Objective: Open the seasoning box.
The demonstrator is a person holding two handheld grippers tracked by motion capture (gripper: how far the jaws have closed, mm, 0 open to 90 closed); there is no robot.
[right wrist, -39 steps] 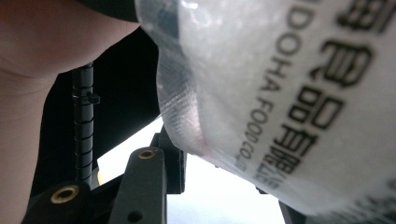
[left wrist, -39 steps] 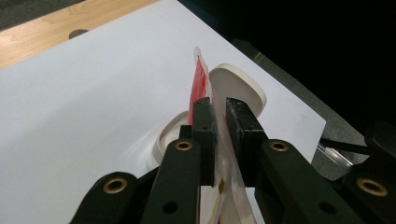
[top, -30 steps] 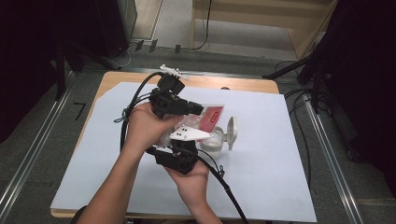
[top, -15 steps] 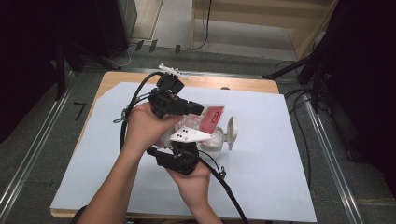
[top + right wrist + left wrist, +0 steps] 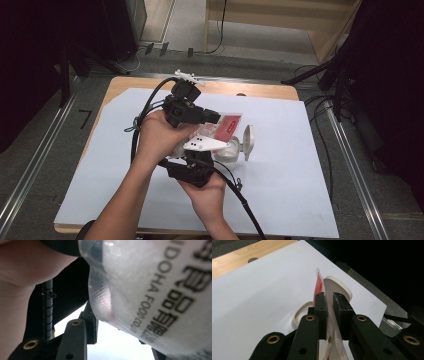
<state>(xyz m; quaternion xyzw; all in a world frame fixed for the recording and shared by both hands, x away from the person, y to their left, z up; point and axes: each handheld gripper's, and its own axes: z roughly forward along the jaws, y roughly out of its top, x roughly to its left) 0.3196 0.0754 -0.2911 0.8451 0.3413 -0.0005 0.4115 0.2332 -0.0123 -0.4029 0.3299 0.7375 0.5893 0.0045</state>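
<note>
One clear food pouch [image 5: 220, 127] with a red label hangs above the open white jar [image 5: 227, 152] mid-table. The left gripper [image 5: 329, 303] pinches its edge nearly closed; the right gripper [image 5: 120, 330] has just been opening, jaws part-open around the pouch's lower end. Keep the pouch steady over the jar mouth; the hinged lid [image 5: 248, 142] stands close beside it.

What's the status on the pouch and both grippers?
Left gripper shut on pouch. Right gripper jaws just opening, at pouch's lower end, grip unclear. Open white jar beneath; nothing in the way.
</note>
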